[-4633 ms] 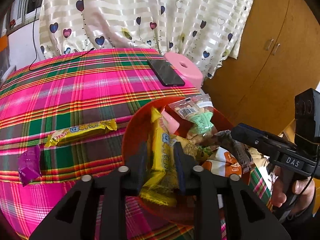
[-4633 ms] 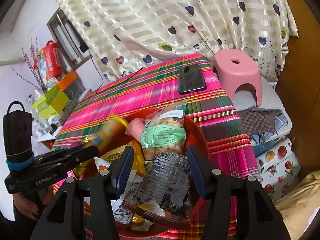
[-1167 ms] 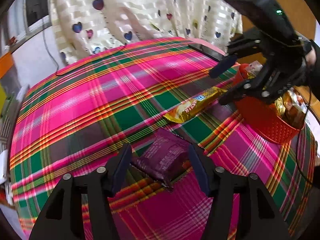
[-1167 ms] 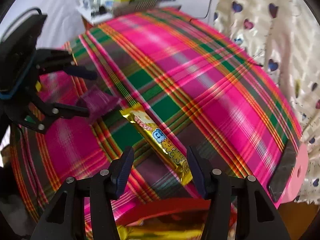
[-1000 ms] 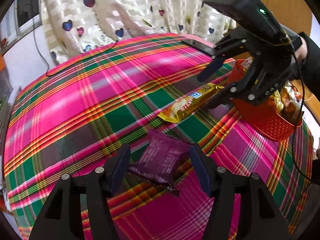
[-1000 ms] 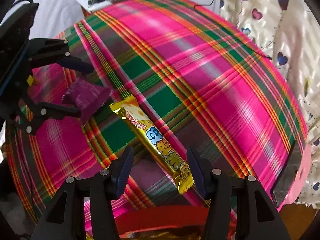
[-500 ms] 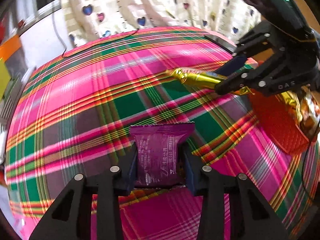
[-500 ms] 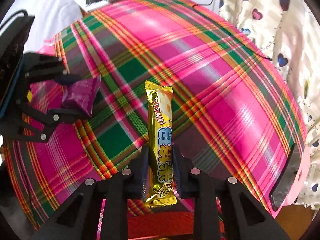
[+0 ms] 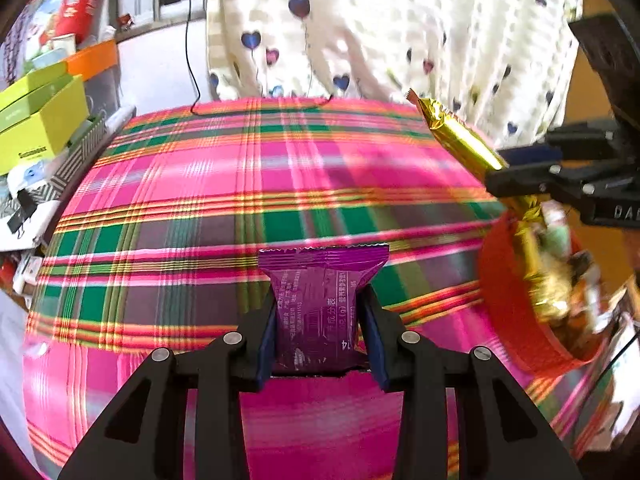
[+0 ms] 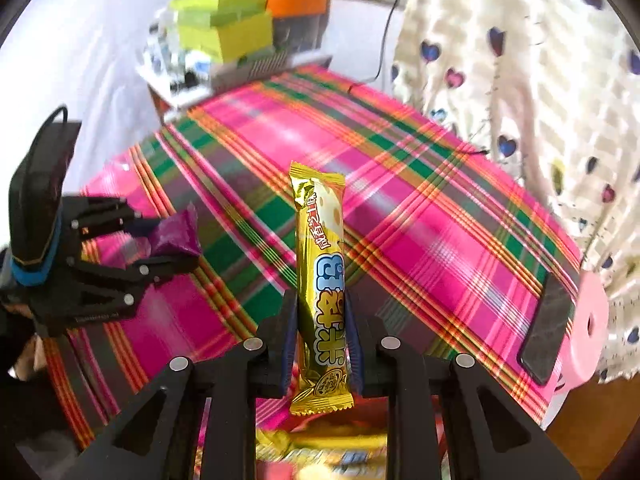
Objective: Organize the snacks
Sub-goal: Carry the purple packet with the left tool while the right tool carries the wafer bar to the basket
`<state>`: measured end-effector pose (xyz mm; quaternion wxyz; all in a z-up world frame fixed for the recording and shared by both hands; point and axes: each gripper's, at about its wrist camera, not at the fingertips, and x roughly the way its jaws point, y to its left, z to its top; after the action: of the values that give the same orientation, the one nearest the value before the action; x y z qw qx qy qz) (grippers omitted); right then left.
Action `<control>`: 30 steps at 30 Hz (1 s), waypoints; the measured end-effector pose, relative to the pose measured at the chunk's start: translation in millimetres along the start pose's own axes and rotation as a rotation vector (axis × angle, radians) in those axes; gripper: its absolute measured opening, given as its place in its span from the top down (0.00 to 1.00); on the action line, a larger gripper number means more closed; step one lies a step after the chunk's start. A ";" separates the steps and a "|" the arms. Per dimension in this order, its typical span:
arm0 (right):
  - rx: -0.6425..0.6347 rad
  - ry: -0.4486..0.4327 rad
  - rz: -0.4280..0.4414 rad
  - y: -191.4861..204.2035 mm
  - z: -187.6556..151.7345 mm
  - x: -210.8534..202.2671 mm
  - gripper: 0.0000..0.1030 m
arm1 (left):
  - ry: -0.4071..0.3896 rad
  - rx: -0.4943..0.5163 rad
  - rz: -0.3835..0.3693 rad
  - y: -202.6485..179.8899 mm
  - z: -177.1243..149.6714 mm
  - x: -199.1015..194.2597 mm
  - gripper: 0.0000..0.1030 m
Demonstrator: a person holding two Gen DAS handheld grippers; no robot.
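Left wrist view: the left gripper (image 9: 322, 332) has its jaws closed on one purple packet (image 9: 324, 300), pinched at its lower half and held clear above the plaid tablecloth (image 9: 200, 200), over the surface's near edge. At the right edge sits one red basket (image 9: 516, 320), already heaped with wrappers; their number cannot be counted through the blur, perhaps several. The right gripper (image 9: 504, 172) shows beside it, clamping one gold bar (image 9: 456, 140). To do this step well, carry the packet level over the basket rim, lower it onto the heap, then release; the pile is high, so a drop from height could slide off. Right wrist view: the right gripper (image 10: 322, 332) is shut narrow on the gold bar (image 10: 320, 280), which stands upright between the pads, gripped near its lower end above the basket, whose contents show blurred below. Keep the long bar from swinging; lay it flat along the heap. Count here: one gold bar, one purple packet (image 10: 176, 234) in the left gripper (image 10: 160, 248) at the surface's left edge, one dark phone (image 10: 548, 328) at its right edge, one pink stool (image 10: 588, 320) just beyond it.
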<state>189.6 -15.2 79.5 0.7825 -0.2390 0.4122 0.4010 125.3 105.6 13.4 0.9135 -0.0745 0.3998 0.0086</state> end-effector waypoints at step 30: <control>0.355 -0.276 -0.064 17.0 -148.5 -120.5 0.80 | -0.092 0.094 -0.251 -131.9 -29.2 -60.4 0.62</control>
<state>67.4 -162.1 98.5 0.8735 -0.0534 0.3577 0.3258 72.9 -26.3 55.2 0.9272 -0.0807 0.3451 -0.1211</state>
